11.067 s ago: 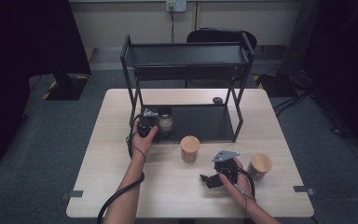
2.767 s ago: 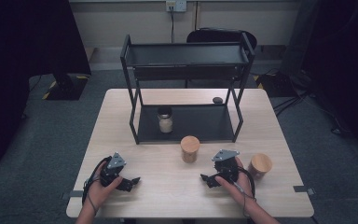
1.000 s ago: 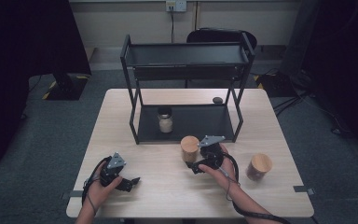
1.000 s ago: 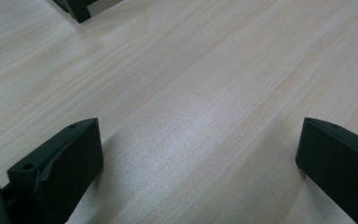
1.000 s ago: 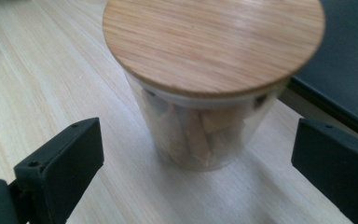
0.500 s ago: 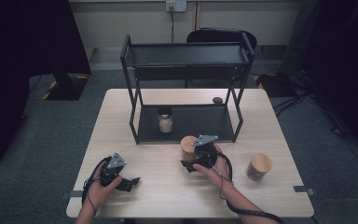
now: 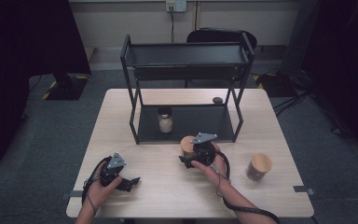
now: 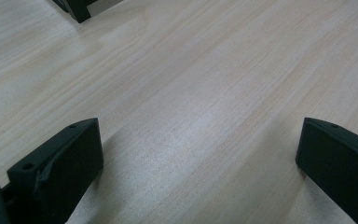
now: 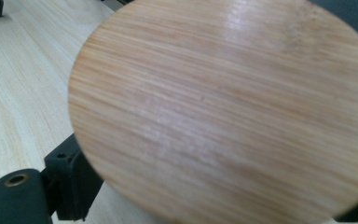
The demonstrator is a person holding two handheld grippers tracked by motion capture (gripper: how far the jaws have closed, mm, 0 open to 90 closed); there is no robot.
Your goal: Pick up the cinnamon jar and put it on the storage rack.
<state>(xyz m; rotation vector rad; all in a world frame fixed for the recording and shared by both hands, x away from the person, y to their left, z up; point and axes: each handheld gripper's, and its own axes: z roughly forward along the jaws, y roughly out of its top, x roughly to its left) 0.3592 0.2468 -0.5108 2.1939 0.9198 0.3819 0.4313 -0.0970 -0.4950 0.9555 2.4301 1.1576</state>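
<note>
The right gripper [image 7: 188, 161] is reaching a jar with a bamboo lid [image 7: 187, 143] near the middle of the counter [image 7: 121, 116], at 6 o'clock from the black rack [image 7: 186, 56]. The jar is standing straight up, its long way pointing up and its round lid facing the ceiling. In the right gripper view the lid [image 9: 223, 107] is sitting right between the fingers [image 9: 70, 182]. The fingers have just been closing in on the jar, but I cannot tell if they are pressing on it.

A second jar with a bamboo lid [image 7: 258, 166] is standing at 3 o'clock from the first, well apart, with something dark inside. On the rack's bottom shelf a glass jar with a black lid [image 7: 165, 119] is holding something pale.

The left gripper [image 7: 129, 181] is resting at 8 o'clock from the first jar. Its fingers [image 8: 56, 163] are standing wide, with bare counter between them.
</note>
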